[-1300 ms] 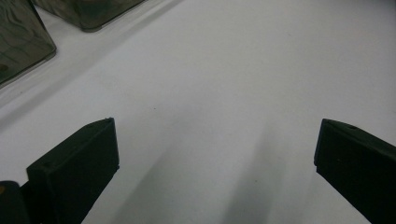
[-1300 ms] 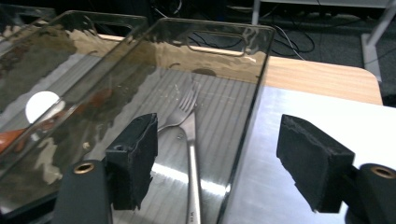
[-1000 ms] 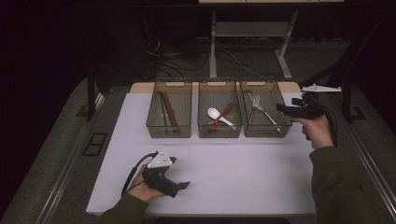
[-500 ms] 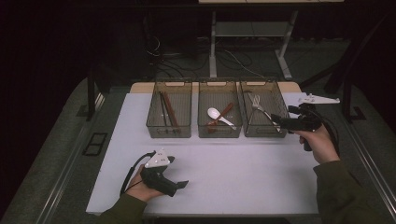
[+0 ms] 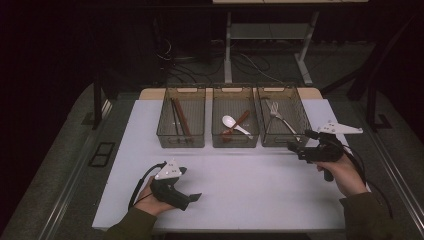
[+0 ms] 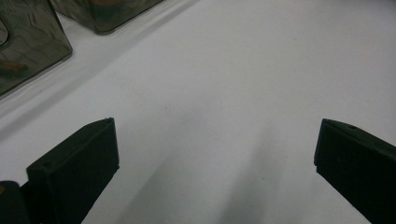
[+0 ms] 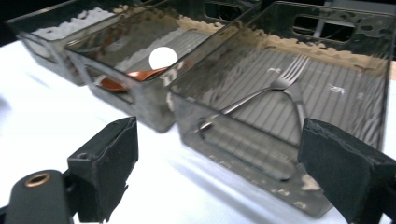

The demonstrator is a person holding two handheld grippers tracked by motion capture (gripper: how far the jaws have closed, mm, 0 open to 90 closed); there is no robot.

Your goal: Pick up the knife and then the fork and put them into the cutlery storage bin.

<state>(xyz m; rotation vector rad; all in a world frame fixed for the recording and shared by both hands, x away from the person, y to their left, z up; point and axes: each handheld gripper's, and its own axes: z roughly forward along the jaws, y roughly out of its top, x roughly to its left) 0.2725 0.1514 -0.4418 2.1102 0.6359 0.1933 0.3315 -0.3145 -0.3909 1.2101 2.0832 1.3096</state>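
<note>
Three clear bins stand in a row at the back of a white mat (image 5: 250, 175). The left bin (image 5: 180, 142) holds brown chopsticks (image 5: 179, 120). A white spoon (image 5: 230, 121) and a brown spoon (image 5: 242, 119) lie in the middle bin (image 5: 235, 143). Metal forks (image 5: 277, 117) lie in the right bin (image 5: 302, 120). My right gripper (image 5: 299, 141) hovers open at that bin's front right corner, its jaws wide apart and empty, facing the forks (image 7: 280, 84) through the bin wall (image 7: 187, 112). My left gripper (image 5: 194, 197) rests open on the mat near the front edge, with bare mat (image 6: 210, 70) between its jaws.
Bin corners (image 6: 28, 46) show at the top left of the left gripper view. The white spoon (image 7: 163, 57) and brown spoon (image 7: 135, 74) show beyond the right gripper's jaws. A table frame (image 5: 227, 50) and cables lie on the dark floor behind.
My right gripper has come toward the near side and slightly left, from beside the right bin's far corner to its front right corner. The left gripper has barely moved.
</note>
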